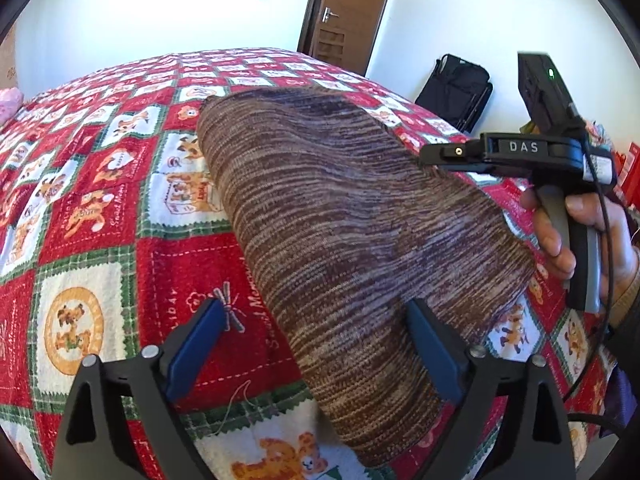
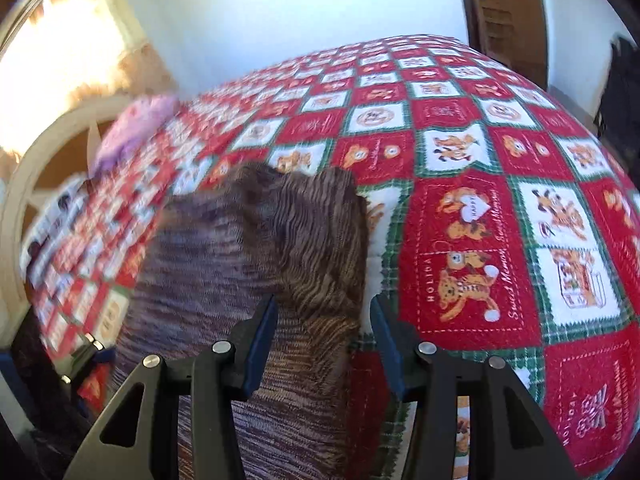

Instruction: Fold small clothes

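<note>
A brown striped knitted garment [image 1: 340, 232] lies flat on the red, white and green patchwork bedspread [image 1: 100, 200]. My left gripper [image 1: 316, 316] is open, its fingers straddling the garment's near end just above it. My right gripper [image 1: 436, 156] appears in the left wrist view, held in a hand over the garment's right edge. In the right wrist view the right gripper [image 2: 324, 312] is open over a raised, bunched edge of the garment [image 2: 304, 240], which sits between the fingers without being clamped.
A brown door [image 1: 348, 12] and a black bag [image 1: 456, 92] stand beyond the bed's far right corner. A pink fluffy item [image 2: 132, 132] lies at the bed's far left, near a bright window [image 2: 60, 60].
</note>
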{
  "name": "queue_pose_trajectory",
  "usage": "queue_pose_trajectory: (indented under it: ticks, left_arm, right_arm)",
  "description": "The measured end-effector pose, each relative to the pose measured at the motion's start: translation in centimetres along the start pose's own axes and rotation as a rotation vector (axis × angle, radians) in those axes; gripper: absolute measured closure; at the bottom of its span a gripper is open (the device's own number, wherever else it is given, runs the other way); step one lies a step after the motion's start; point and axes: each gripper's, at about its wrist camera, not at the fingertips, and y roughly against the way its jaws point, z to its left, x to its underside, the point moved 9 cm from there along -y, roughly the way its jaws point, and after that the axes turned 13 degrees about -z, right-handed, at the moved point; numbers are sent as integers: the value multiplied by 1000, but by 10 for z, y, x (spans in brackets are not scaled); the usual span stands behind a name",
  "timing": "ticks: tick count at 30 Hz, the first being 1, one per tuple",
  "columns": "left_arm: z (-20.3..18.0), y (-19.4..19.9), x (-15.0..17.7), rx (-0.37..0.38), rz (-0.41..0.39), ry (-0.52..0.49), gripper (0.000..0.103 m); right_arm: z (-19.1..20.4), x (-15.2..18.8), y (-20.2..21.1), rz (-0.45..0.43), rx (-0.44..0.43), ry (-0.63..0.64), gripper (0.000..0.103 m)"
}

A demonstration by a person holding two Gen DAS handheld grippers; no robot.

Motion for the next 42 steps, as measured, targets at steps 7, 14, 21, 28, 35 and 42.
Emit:
queue_pose_trajectory:
  ticks: [7,14,21,28,35,42]
  left_arm:
    - [-2,-2,1,-25,17,-31,7]
    - [-2,-4,0,-30,28,-37,6]
    - [10,-6,-12,-50,4,21,6]
    - [14,-23,-17,-56,32,35,5]
    - [12,-29,-16,-49,41,34,1]
    - [13,-31,-18,-30,34,59,0]
  right_arm:
    - [-15,9,-8,46,4,-39,52]
    - [-33,2,-4,20,-91,-159,46]
    - [-43,-6,-18,0,-93,-192,46]
    - [-39,-13,-33,-15,-119,-172,42]
    - [-33,-18,-43,-18,-170,-190,42]
    - [-15,-20,-51,-18,-226,-157,43]
